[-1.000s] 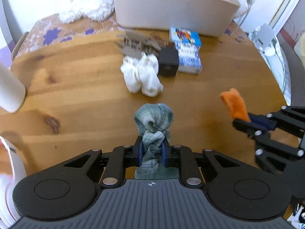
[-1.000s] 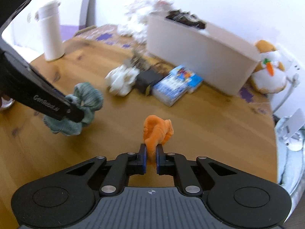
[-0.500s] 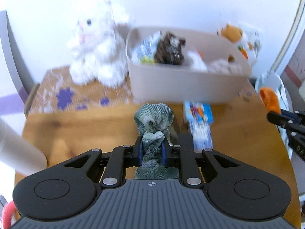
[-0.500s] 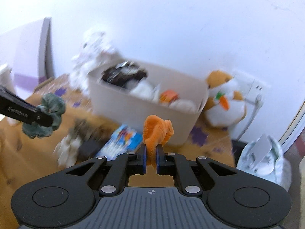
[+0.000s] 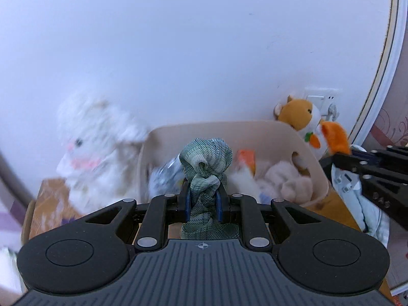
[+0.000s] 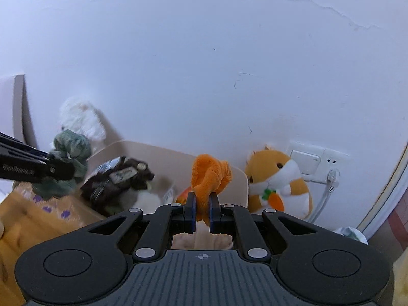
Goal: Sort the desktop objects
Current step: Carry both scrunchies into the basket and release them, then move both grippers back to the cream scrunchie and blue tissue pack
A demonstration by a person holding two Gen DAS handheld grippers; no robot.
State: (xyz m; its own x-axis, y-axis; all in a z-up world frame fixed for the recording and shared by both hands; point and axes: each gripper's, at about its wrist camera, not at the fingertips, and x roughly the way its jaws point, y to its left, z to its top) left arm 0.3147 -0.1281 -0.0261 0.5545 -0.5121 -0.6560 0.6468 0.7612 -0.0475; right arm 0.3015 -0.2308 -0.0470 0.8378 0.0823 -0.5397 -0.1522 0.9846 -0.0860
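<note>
Behind beige bin (image 5: 301,137), hamster plush (image 6: 278,176), white plush (image 5: 97,150)

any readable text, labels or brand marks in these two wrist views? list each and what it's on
Side of the left gripper, seen in the right wrist view: white brand lettering, too blurred to read.
Tag on the dark brown item in the beige bin: writing, too blurred to read.
Nothing else carries legible text.

**Two soft items held by the bin**

The green scrunchie (image 5: 205,164) is bunched and pinched in the left gripper (image 5: 203,205), in front of the beige bin (image 5: 278,130). The orange plush (image 6: 210,176), crumpled, is clamped in the right gripper (image 6: 202,214) near the bin's right end. The bin already holds soft toys and packets.
</note>
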